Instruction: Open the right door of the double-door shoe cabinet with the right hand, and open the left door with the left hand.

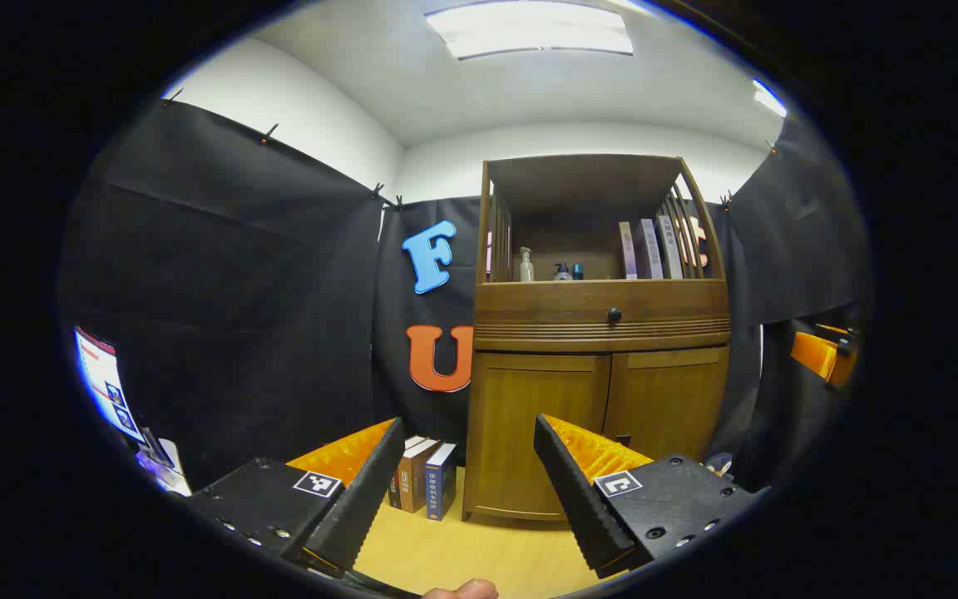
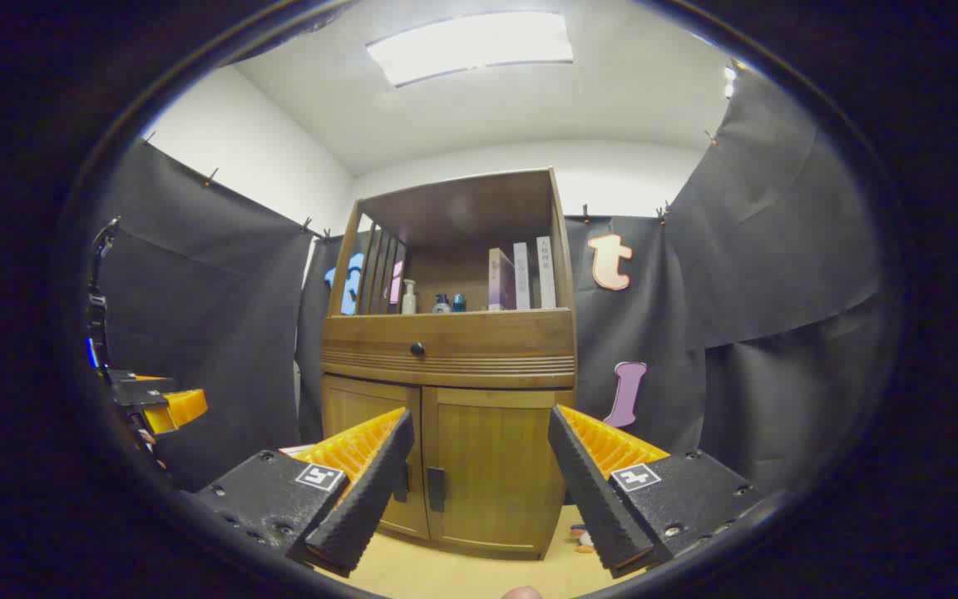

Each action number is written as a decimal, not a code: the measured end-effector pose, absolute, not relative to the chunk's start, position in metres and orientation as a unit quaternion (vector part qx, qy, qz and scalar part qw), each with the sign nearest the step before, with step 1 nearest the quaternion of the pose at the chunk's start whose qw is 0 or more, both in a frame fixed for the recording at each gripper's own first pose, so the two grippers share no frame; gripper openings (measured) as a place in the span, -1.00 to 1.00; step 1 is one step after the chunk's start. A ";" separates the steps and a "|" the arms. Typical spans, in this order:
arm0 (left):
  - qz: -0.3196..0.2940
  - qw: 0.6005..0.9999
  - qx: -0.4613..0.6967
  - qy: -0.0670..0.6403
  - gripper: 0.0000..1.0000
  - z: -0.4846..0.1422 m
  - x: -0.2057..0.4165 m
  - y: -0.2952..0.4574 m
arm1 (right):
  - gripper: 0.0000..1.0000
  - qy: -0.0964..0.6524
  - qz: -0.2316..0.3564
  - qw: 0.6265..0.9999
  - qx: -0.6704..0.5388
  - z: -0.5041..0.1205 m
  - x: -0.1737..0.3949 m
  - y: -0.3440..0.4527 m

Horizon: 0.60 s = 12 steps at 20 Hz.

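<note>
The wooden shoe cabinet [image 1: 604, 333] stands against the black cloth wall, and both lower doors are closed. In the left gripper view its left door [image 1: 533, 416] and right door [image 1: 669, 403] meet at a centre seam. My left gripper [image 1: 469, 428] is open, well short of the cabinet, with nothing between its fingers. In the right gripper view the right door [image 2: 491, 466] carries a small dark handle [image 2: 437, 489] near the seam; the left door [image 2: 362, 412] is partly hidden by a finger. My right gripper [image 2: 481, 420] is open and empty, also apart from the doors.
Several books [image 1: 422, 487] stand on the floor left of the cabinet. A drawer with a dark knob [image 1: 614, 314] sits above the doors, with bottles and books on the open shelf [image 1: 579, 270]. A lit screen [image 1: 105, 378] is at far left. Small objects [image 2: 583, 537] lie right of the cabinet's base.
</note>
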State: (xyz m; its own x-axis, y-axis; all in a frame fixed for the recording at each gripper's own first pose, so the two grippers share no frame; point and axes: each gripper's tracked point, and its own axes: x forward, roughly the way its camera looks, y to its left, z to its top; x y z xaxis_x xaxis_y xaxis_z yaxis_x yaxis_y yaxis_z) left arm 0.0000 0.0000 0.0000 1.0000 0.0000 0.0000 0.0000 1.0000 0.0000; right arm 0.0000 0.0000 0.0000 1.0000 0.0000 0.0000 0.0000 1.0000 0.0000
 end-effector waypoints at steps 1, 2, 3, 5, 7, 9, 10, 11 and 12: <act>-0.012 1.000 0.001 -0.003 0.89 0.002 0.007 -0.002 | 1.00 -0.004 -0.004 1.000 0.003 0.002 0.000 0.002; -0.027 1.000 0.000 -0.004 0.89 0.005 0.014 -0.006 | 1.00 -0.005 -0.011 1.000 0.015 0.003 0.002 0.006; -0.043 0.999 -0.001 0.002 0.89 0.004 0.021 -0.008 | 1.00 -0.004 -0.022 0.999 0.029 -0.002 0.003 0.009; -0.066 0.998 0.003 0.000 0.89 0.004 0.029 -0.011 | 1.00 -0.001 -0.047 0.998 0.035 -0.006 0.007 0.012; -0.082 0.997 0.006 -0.004 0.89 0.004 0.037 -0.012 | 1.00 -0.003 -0.059 0.998 0.030 -0.006 0.010 0.017; -0.095 0.995 0.002 0.005 0.89 -0.004 0.040 -0.015 | 1.00 -0.007 -0.065 0.998 0.025 -0.008 0.012 0.025; -0.098 0.995 -0.003 0.006 0.89 -0.007 0.042 -0.014 | 1.00 -0.007 -0.068 0.997 0.023 -0.009 0.015 0.028; -0.099 0.995 -0.008 0.006 0.89 -0.008 0.045 -0.012 | 1.00 -0.006 -0.067 0.997 0.023 -0.011 0.017 0.033; -0.099 0.995 -0.011 0.003 0.89 -0.008 0.047 -0.008 | 1.00 -0.002 -0.066 0.998 0.023 -0.014 0.021 0.039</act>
